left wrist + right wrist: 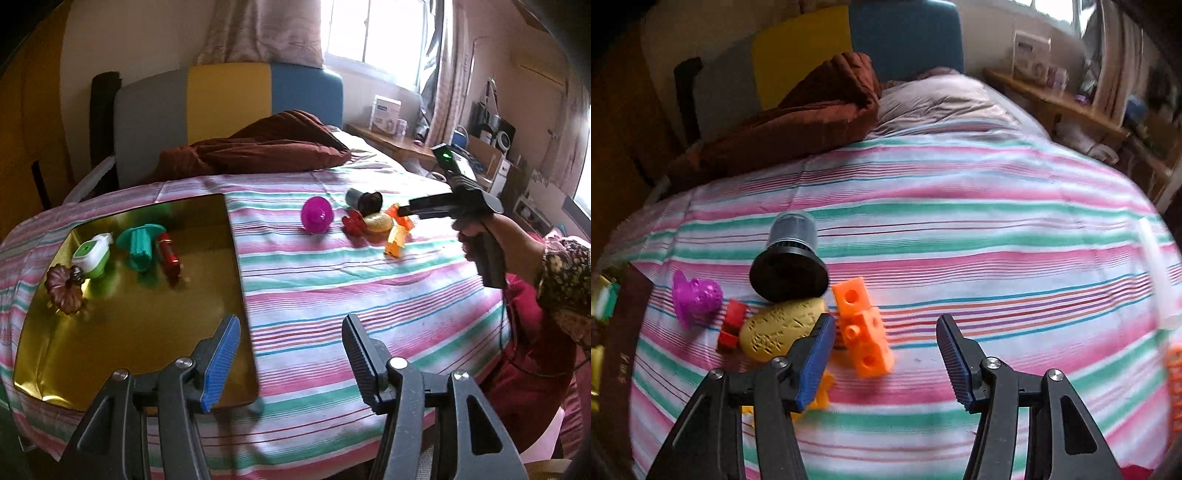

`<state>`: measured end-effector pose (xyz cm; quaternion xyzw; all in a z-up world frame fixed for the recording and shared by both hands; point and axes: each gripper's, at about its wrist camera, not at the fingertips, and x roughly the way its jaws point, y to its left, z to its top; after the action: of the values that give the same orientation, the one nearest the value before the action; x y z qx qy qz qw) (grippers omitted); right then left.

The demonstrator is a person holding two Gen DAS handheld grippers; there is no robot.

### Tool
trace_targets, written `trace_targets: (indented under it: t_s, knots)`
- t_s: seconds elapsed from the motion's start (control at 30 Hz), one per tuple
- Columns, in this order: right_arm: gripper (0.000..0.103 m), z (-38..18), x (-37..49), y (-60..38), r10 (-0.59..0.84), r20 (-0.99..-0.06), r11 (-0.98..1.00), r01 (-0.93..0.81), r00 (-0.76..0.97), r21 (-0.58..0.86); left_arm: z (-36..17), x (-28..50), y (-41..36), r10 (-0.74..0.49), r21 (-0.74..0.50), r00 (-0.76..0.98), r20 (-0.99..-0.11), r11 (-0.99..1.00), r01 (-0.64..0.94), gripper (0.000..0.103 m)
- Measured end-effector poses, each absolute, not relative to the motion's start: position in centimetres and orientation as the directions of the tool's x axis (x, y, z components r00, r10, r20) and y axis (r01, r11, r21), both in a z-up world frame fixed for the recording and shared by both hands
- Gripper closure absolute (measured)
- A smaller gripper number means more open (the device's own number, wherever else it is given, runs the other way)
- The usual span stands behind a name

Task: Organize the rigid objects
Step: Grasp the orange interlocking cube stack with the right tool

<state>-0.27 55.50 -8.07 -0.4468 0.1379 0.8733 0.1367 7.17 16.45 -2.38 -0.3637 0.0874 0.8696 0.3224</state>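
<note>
Striped bedding [960, 229] carries a small heap of toys, well apart from the gold tray [140, 325] already holding a few. The orange block piece [864, 328] lies just ahead of the right gripper [886, 350], whose jaws gape around nothing; it looks light, stiff and squared, so its flat sides should be the place to pinch. The person's right hand [480, 240] tilts that tool down at the heap, while the left gripper [291, 362] hangs unclenched and empty by the tray's edge.

Gold tray [147, 332], magenta toy [317, 214], orange blocks [864, 328], pink-green-white striped sheet [351, 288]
</note>
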Motion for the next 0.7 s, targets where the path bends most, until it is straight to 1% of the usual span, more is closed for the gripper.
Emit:
trace_targets:
  t_s: [0.03,0.13,0.23,0.27,0.4,0.5,0.63,0.7]
  knots:
    - [0.048,-8.5,-0.5,55.6,0.094,-0.824,-0.922,-0.361,-0.559,0.139,-2.5,7.3,16.9,0.497,-0.079,-0.523,-0.693,-0.773,-0.629,0.045]
    - [0.056,-9.2,-1.0,55.6,0.038,-0.823,-0.921,-0.339,-0.566,0.191,-2.7,7.6,18.2,0.502,-0.076,-0.504,-0.703,-0.758,-0.648,0.045]
    - [0.072,-9.7,-1.5,55.5,-0.004,-0.820,-0.918,-0.323,-0.572,0.229,-2.9,7.9,19.8,0.507,-0.067,-0.485,-0.713,-0.737,-0.672,0.045]
    - [0.075,-9.8,-1.6,55.4,-0.015,-0.822,-0.918,-0.318,-0.569,0.237,-3.0,8.0,20.2,0.509,-0.065,-0.478,-0.716,-0.730,-0.680,0.045]
    - [0.077,-10.1,-1.7,55.0,-0.038,-0.836,-0.916,-0.316,-0.547,0.248,-2.8,8.4,22.3,0.525,-0.053,-0.455,-0.719,-0.694,-0.718,0.045]
    - [0.077,-9.5,-1.3,55.2,-0.057,-0.830,-0.903,-0.327,-0.555,0.280,-2.8,7.9,24.0,0.542,-0.081,-0.420,-0.728,-0.676,-0.732,0.045]
    - [0.077,-8.7,-0.2,56.2,-0.033,-0.837,-0.877,-0.385,-0.547,0.286,-2.9,7.2,26.5,0.552,-0.100,-0.383,-0.740,-0.654,-0.750,0.045]
    - [0.077,-8.7,0.1,56.7,-0.009,-0.847,-0.872,-0.411,-0.532,0.267,-3.1,6.8,27.9,0.553,-0.102,-0.370,-0.746,-0.644,-0.758,0.045]
